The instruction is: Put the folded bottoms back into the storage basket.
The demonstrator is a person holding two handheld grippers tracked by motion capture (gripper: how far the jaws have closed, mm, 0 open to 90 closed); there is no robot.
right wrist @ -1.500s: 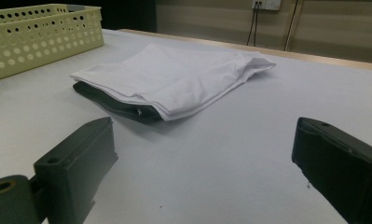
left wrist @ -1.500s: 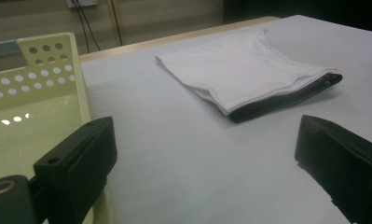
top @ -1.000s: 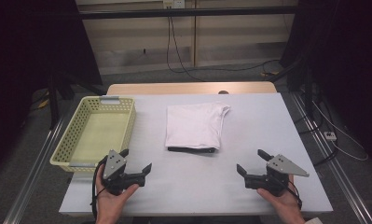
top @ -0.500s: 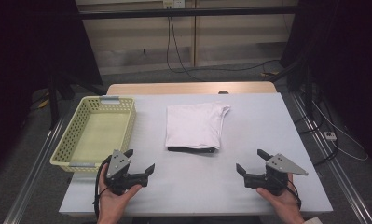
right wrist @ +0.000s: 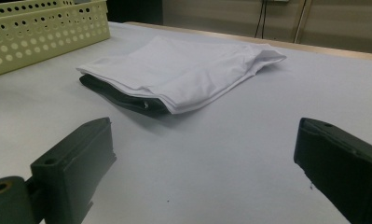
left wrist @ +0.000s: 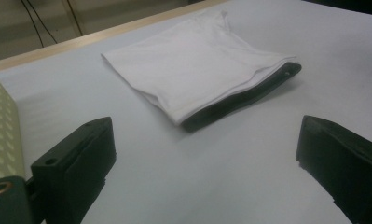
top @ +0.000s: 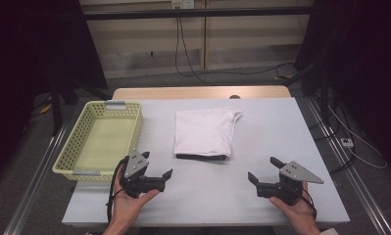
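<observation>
One folded white cloth [top: 205, 131] lies over one dark cloth [top: 201, 156] mid-table [top: 261, 181]; one basket [top: 103, 139] at nine o'clock. Left claw [top: 158, 169] and right claw [top: 262, 170], both apart, wait at six o'clock.

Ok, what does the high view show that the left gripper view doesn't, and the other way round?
High view alone: the whole yellow basket, both hands, the left hand-held gripper and right hand-held gripper from outside, jaws apart, and the floor with cables behind the table. Left gripper view alone: a close, low look at the dark cloth as a thick layer under the white one. Shared: the folded white cloth on the table, untouched.
</observation>
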